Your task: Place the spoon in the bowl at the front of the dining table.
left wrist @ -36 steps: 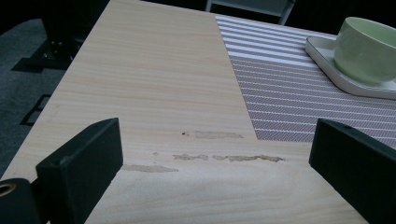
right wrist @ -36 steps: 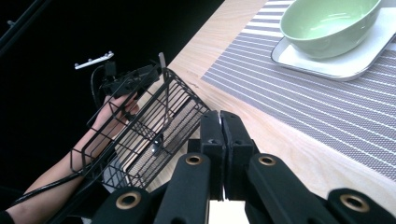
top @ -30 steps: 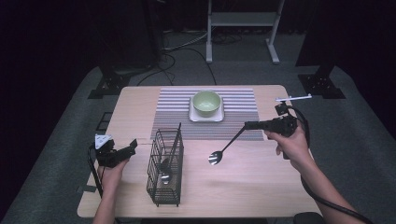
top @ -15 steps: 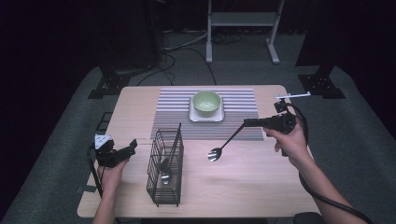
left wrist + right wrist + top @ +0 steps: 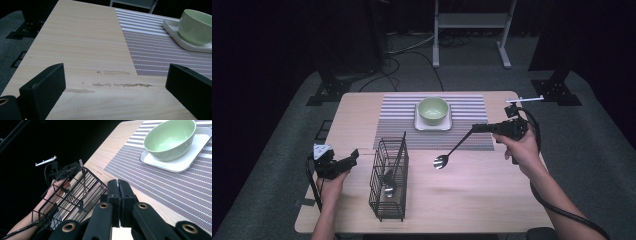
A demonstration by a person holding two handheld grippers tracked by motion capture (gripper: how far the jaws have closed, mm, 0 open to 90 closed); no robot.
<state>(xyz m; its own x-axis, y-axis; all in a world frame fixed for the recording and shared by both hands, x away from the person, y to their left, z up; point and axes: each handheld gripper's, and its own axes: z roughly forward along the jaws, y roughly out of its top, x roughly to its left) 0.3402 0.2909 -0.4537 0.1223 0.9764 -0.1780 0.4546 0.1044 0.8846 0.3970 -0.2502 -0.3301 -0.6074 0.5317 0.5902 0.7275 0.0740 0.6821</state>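
green bowl [image 5: 433,110], striped mat [image 5: 472,140], black basket [image 5: 388,181]

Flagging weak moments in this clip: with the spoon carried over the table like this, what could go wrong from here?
The right claw pinches the spoon only at its handle tip, so the long spoon could swing or slip out. The wire caddy is narrow and already holds utensils; the spoon's bowl might catch its rim and tip it. The open left claw is not steadying the caddy.

Green bowl [image 5: 433,110] on a white plate [image 5: 433,123], striped placemat [image 5: 397,120] beneath.
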